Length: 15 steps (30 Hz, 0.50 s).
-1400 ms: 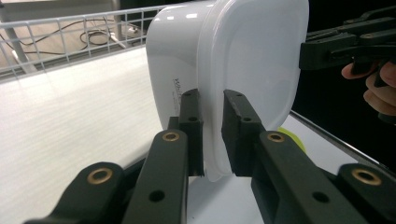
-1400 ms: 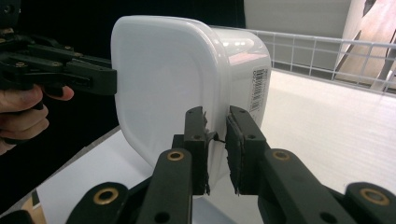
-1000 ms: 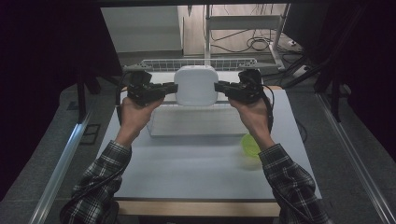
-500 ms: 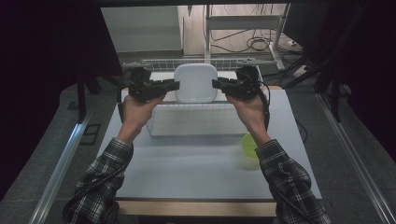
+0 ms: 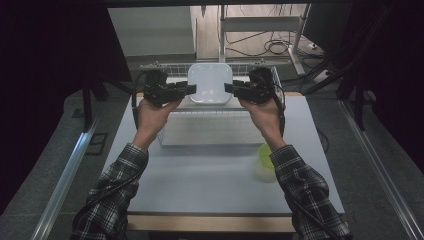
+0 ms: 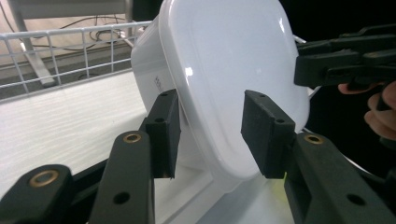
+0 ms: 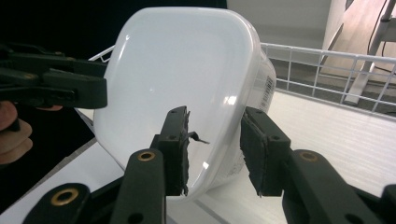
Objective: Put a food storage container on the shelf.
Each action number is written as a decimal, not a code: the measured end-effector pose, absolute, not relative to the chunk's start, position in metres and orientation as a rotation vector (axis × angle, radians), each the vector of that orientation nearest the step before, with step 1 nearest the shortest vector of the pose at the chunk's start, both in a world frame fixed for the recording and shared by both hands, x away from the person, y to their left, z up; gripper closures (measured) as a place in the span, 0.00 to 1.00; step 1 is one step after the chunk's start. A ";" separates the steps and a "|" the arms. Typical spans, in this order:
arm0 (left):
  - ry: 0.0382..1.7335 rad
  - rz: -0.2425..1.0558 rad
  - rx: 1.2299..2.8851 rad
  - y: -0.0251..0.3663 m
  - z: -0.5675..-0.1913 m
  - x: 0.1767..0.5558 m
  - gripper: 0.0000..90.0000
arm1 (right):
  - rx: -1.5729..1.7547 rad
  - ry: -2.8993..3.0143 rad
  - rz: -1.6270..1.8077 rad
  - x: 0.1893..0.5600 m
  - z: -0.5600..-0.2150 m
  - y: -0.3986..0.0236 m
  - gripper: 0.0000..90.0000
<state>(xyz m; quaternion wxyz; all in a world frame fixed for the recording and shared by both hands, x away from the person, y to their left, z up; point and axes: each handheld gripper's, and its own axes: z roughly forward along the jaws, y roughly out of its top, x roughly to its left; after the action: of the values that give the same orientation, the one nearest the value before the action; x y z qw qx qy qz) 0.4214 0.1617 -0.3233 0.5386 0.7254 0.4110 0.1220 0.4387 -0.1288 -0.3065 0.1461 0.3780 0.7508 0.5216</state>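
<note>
Both grippers' jaws just opening, pads off rim of white container (image 5: 210, 82), which sits further back than a second ago, tilted in wire basket (image 5: 215, 131). Left gripper (image 5: 192, 89) open at container's left edge; right gripper (image 5: 229, 88) open at right edge.

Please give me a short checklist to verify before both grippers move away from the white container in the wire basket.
1. Left gripper pads off the white container: ok, jaws have just been opening, gaps visible.
2. Right gripper pads off it: ok, also just opening, rim between them.
3. Container resting in wire basket: ok, it seems seated.
4. Container stable alone: cannot tell.
5. Green bowl away from the hands' path: ok.
</note>
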 end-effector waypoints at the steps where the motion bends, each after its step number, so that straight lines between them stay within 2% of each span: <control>1: 0.983 0.292 1.734 0.161 -0.325 0.423 0.64 | 1.091 2.160 1.503 0.441 -0.306 -0.129 0.68; 7: 0.984 0.272 1.720 0.161 -0.326 0.427 0.64 | 1.093 2.159 1.490 0.444 -0.306 -0.128 0.64; 15: 1.010 0.275 1.705 0.162 -0.327 0.435 0.54 | 1.103 2.139 1.453 0.449 -0.308 -0.125 0.61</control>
<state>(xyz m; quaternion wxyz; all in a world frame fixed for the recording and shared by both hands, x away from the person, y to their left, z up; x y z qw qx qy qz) 0.4352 0.1617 -0.3266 0.5400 0.7172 0.4250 0.1156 0.4493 -0.1248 -0.3083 0.1646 0.3870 0.7505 0.5097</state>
